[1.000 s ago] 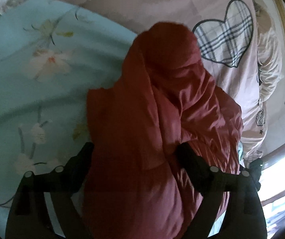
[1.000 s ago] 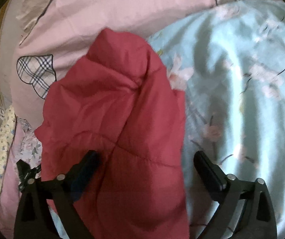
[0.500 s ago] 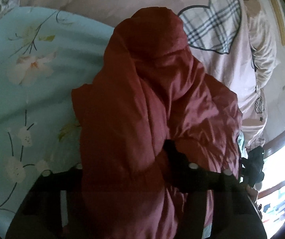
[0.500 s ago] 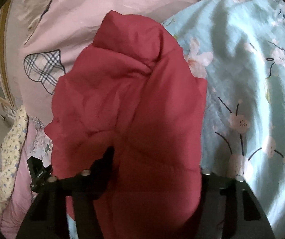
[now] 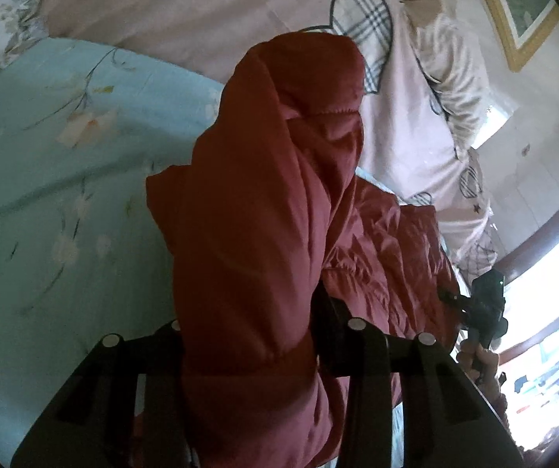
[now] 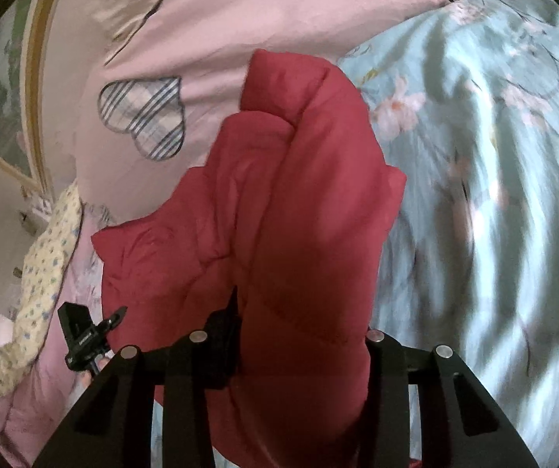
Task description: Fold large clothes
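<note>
Red jacket (image 5: 263, 210): quilted and puffy, bunched in a tall fold that rises from the bed, hem end nearest both cameras.
Left gripper (image 5: 248, 335): fingers closed in on a thick roll of the jacket, pinching it.
Right gripper (image 6: 302, 335): likewise clamped onto a fold of the jacket (image 6: 302, 202).
Bedsheet (image 6: 494, 202): pale blue, flowered, under and beside the jacket.
Pink quilt (image 5: 185, 11): beyond the jacket, with plaid hearts.
Picture frame (image 5: 513, 11): gilt, on the wall.
</note>
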### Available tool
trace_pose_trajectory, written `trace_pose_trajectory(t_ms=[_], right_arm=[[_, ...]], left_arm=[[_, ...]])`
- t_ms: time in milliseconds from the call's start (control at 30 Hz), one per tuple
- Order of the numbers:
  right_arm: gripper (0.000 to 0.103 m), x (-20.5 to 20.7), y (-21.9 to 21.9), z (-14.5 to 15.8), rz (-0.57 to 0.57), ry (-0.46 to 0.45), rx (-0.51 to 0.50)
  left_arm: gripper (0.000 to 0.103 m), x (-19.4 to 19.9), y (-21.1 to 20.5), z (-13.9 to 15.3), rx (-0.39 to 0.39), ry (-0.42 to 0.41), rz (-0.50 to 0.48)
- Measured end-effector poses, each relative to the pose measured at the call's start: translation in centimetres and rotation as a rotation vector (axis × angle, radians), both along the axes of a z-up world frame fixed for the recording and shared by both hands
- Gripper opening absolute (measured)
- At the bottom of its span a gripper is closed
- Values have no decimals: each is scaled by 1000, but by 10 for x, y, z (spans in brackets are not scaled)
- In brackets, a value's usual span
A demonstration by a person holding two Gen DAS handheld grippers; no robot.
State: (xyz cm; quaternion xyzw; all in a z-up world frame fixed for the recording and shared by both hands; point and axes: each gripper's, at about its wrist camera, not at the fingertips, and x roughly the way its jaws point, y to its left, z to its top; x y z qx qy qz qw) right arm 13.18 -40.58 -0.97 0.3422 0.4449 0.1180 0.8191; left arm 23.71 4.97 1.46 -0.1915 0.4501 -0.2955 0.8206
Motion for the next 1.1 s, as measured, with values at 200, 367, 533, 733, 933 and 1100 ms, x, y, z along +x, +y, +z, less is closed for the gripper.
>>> trace_pose_trajectory(t_ms=[200,367,533,733,933,1100], right_arm=[[39,-62,13,-2,11,17,34],[40,-93,19,-2,1,21,71],[41,-101,24,-4,1,22,65],[46,-105,16,-20,-28,35,73],[51,-109,9,-39,-59,37,124],[55,-109,10,-43,-66,36,114]], left_arm=[[37,-46,27,-5,-13,21,-25],[36,-74,38,-12,-38,55,-20],[37,-86,47,-24,-40,83,-10],[38,-80,48,-40,-15,104,20],[41,-79,50,-50,-10,111,32],[45,-79,47,-55,17,98,43]])
